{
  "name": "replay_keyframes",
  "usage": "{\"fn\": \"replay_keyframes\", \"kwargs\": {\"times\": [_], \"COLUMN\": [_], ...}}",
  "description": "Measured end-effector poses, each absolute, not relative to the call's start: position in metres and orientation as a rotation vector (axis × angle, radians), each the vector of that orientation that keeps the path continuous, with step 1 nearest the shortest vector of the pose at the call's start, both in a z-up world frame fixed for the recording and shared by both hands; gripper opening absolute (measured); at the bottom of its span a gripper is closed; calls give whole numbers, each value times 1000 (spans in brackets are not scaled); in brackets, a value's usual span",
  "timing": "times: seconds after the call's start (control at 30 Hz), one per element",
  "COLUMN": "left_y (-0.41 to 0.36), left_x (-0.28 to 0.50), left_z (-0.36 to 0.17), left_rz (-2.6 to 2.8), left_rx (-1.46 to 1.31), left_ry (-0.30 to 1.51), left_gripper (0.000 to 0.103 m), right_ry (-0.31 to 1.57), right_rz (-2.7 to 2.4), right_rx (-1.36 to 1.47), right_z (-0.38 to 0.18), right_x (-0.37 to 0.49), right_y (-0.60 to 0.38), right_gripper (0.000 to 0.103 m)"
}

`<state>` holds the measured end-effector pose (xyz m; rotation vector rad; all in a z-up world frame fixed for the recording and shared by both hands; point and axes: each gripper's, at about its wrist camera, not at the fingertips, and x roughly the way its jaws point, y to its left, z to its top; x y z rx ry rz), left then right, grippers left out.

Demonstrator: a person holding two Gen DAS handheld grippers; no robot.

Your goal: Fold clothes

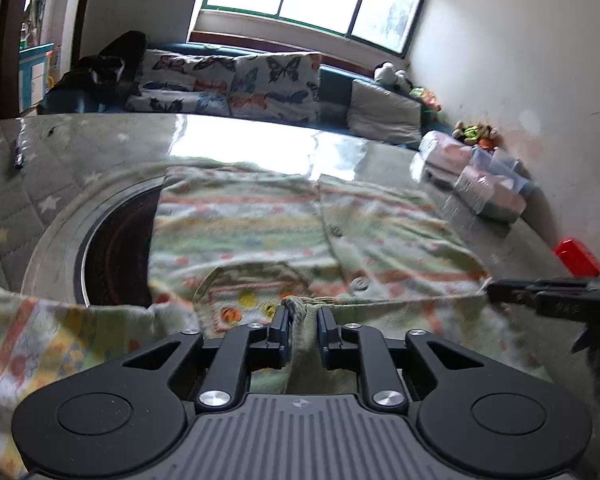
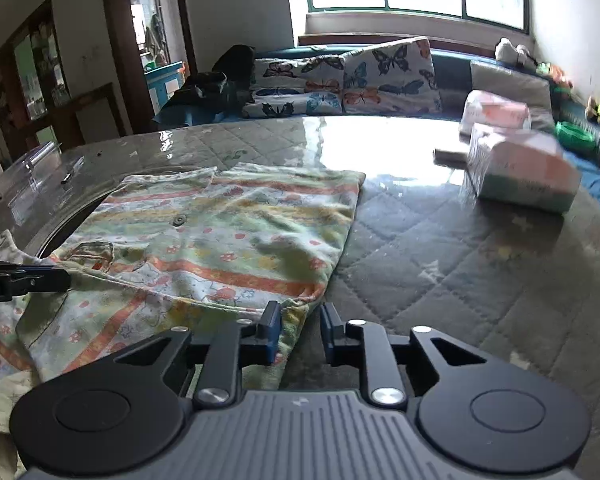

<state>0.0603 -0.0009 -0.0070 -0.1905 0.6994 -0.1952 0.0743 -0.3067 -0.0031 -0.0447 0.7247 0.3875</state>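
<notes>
A child's shirt with green, orange and yellow stripes and buttons lies spread on the glass-topped table. My left gripper is shut on a bunched green hem at the shirt's near edge, and the cloth runs back between its fingers. In the right wrist view the same shirt stretches to the left. My right gripper is nearly closed on the shirt's near right corner, which fills most of the gap. The right gripper shows at the shirt's right edge, the left gripper at its left side.
Wrapped tissue packs stand at the table's far right, with a red box near that edge. A dark round inset lies under the shirt's left part. A pen and a clear plastic lid sit far left. Butterfly cushions line a sofa behind.
</notes>
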Motion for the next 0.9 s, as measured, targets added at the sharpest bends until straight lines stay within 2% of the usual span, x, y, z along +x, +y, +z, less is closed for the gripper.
{"fn": "replay_keyframes", "kwargs": {"times": [0.03,0.13,0.2,0.27,0.3,0.57,0.77,0.9], "left_y": [0,0,-4,-8,-11,-22,-4,20], "left_x": [58,49,43,37,34,16,8,2], "left_z": [-6,1,3,5,4,-11,-4,3], "left_rz": [-190,-192,-216,-242,-252,-281,-231,-146], "left_rx": [-190,-188,-180,-168,-155,-81,-108,-149], "left_ry": [697,678,673,669,669,693,669,647], "left_gripper": [31,44,45,50,53,54,55,60], "right_ry": [713,700,704,713,717,744,710,693], "right_rz": [393,446,498,536,550,659,669,690], "right_rx": [-53,-68,-78,-94,-104,-184,-195,-203], "right_z": [1,10,12,9,7,-8,7,8], "right_x": [71,61,53,43,38,0,10,26], "right_y": [-305,-295,-284,-275,-270,-234,-220,-199], "right_gripper": [21,22,23,32,33,33,33,34]}}
